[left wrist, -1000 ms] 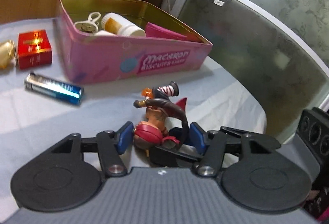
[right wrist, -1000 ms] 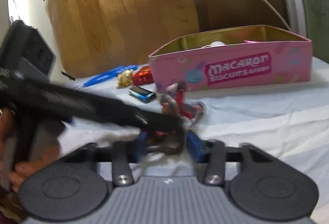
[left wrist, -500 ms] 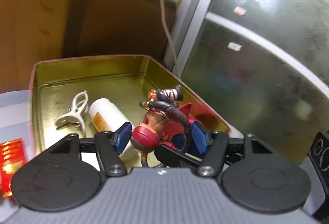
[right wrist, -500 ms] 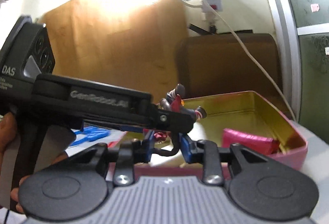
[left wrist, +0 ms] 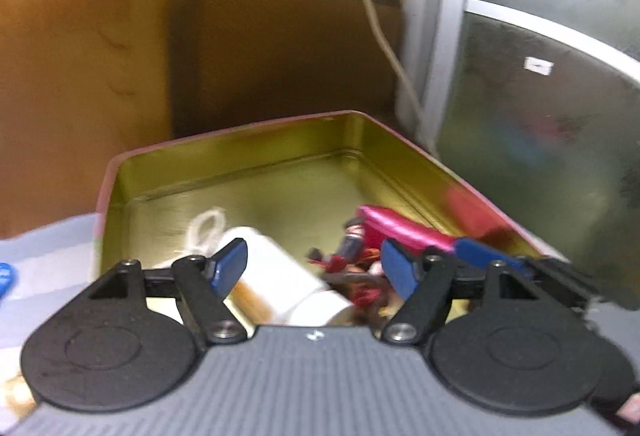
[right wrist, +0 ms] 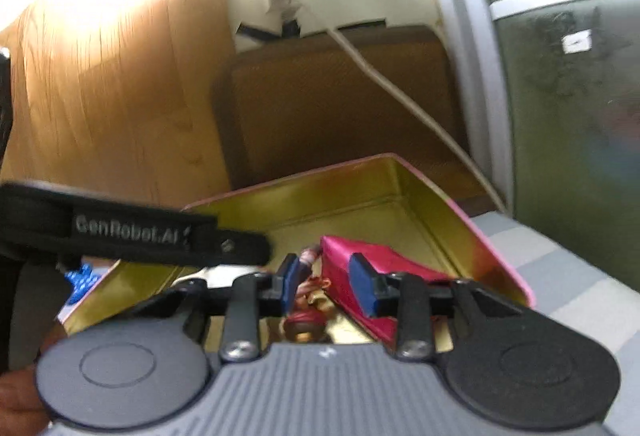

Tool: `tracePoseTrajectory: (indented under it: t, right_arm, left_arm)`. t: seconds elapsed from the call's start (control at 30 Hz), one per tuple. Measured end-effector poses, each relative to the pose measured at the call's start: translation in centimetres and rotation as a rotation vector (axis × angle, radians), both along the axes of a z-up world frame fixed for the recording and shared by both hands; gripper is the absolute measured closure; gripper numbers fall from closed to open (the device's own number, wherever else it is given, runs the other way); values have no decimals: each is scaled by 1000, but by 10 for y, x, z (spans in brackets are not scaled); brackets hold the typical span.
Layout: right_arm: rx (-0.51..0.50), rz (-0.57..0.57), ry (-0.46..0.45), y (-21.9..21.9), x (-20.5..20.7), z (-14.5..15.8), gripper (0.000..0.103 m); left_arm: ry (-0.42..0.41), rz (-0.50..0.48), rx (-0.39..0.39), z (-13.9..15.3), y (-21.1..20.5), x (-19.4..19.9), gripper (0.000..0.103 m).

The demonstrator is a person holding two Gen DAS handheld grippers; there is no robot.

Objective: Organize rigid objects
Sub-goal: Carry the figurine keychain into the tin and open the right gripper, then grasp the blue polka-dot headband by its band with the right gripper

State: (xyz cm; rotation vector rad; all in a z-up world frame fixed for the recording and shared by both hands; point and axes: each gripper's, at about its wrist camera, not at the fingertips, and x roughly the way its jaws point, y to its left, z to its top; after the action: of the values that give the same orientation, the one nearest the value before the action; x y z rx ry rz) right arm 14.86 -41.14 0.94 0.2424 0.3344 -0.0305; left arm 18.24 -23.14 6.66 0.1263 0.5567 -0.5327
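Both my grippers hang over the tin (left wrist: pixel 248 152), fingers apart on each. The figurine (left wrist: pixel 352 272) lies on the tin floor between the left gripper (left wrist: pixel 312 270) pads, touched by neither, so I judge it delivered. The right gripper (right wrist: pixel 326 286) tilts downward, straddling it too.

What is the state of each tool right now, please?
Left tool: open, holding nothing; the figurine lies loose in the tin.
Right tool: open, holding nothing, above the same figurine.
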Motion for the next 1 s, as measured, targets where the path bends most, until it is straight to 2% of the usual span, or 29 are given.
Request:
tracePoseTrajectory:
  t: [0.23,0.53,0.8,1.0]
  right_arm:
    - [29,32,-51,16,-32,13,72]
    - [53,96,-73,57,-60,22,71]
    - [27,186,-58,106,-62,27,71]
    - [-45,264,-21,163,-57,27,71]
  left_arm:
    - [-92,105,72,13,24,-31,23]
    - [-140,187,104,17,75,-66,23]
    - [-124,279,118,8,136,-72,22]
    - [-60,416,135,-19,205,-57,22]
